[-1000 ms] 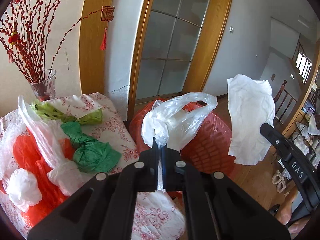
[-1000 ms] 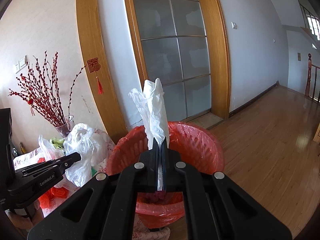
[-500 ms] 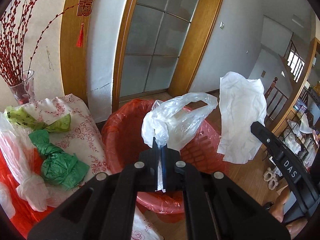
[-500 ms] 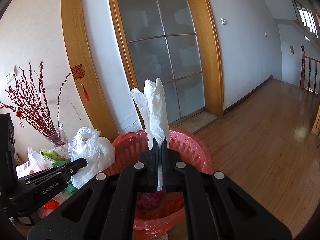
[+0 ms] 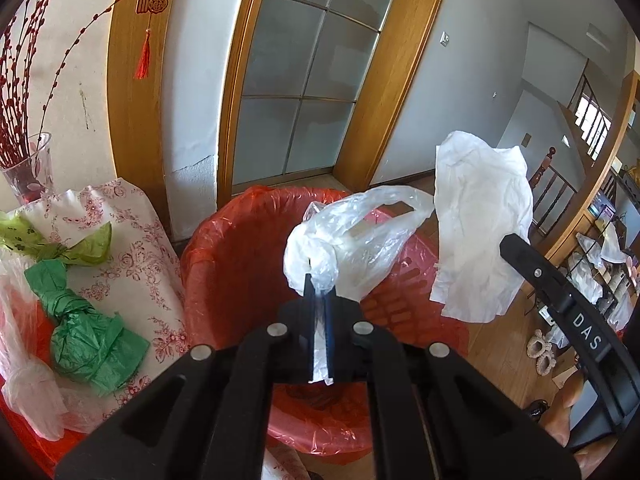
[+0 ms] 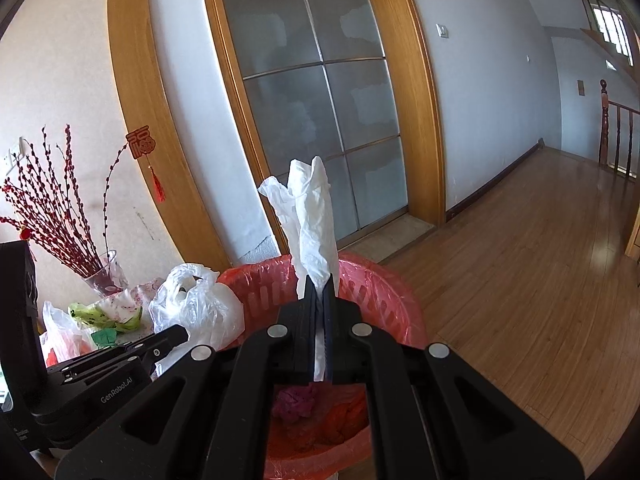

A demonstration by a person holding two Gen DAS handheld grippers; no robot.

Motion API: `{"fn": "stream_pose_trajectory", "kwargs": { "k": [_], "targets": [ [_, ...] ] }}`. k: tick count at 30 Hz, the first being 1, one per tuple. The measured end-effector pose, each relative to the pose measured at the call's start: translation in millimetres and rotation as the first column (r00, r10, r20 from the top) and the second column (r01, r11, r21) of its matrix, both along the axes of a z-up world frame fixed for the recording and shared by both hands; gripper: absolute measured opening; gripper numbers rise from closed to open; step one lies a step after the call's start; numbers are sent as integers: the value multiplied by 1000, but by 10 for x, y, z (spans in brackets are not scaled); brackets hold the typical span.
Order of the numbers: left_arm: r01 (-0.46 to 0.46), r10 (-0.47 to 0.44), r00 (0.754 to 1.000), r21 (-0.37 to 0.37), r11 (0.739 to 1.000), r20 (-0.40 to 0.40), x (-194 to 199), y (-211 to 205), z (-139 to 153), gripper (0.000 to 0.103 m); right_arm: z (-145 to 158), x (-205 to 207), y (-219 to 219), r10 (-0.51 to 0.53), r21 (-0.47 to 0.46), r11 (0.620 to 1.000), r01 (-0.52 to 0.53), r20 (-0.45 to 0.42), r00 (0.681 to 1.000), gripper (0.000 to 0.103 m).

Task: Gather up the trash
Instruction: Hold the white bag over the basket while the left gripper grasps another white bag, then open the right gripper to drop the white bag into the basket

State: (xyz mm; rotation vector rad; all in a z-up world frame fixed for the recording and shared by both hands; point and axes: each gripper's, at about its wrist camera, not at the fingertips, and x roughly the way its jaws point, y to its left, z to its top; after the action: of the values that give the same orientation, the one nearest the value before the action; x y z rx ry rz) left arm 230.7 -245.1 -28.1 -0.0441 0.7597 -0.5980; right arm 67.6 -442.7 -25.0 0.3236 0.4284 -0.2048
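Left tool (image 5: pixel 319 280): pressed together, pinching a clear plastic bag (image 5: pixel 352 240) at centre frame; the bag is hanging directly over the red bin (image 5: pixel 224 248).
Right tool (image 6: pixel 319 282): pressed together, pinching a white tissue (image 6: pixel 310 216) that is standing up from the tips, centre frame, above the bin's near rim; in the left view the same tissue is showing at right of centre.
Bin: lined with a red bag, sitting on the floor just beside the desk (image 5: pixel 132 232); in the right view, pink crumpled waste (image 6: pixel 294 400) and something red are already lying at the bottom.
Done so far: two pieces are being carried over the bin mouth; some trash is already inside.
Not yet done: neither piece is being let go; both are sitting firmly in the grip.
Left on the desk: a dark green bag bundle (image 5: pixel 88 340) at lower left, a light green wrapper (image 5: pixel 60 240) above it, a knotted clear bag (image 5: pixel 28 384) and red plastic (image 5: pixel 36 440) at the left edge.
Judgement: task is running somewhere midway; several desk items are waiting after this drop.
Not trash, as I read it: vase of red twigs (image 5: pixel 28 168), upper left.
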Motion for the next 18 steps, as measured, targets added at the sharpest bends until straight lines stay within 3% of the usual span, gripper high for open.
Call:
{"fn": "stream_pose_trajectory", "kwargs": {
  "k": [2, 5, 10, 18],
  "targets": [
    [-6, 6, 1000, 1, 1000, -14, 32, 1, -37, 12, -21, 32, -25, 8, 14, 1000, -8, -5, 1000, 10],
    [-19, 19, 1000, 9, 1000, -23, 16, 9, -82, 27, -69, 68, -45, 13, 31, 999, -13, -14, 1000, 26],
    [-51, 52, 998, 21, 998, -26, 16, 133, -90, 31, -129, 20, -37, 3, 30, 1000, -3, -33, 999, 26],
    [-150, 146, 986, 46, 988, 84, -271, 614, 205, 47, -73, -167, 161, 2, -77, 997, -5, -46, 999, 32]
  ]
}}
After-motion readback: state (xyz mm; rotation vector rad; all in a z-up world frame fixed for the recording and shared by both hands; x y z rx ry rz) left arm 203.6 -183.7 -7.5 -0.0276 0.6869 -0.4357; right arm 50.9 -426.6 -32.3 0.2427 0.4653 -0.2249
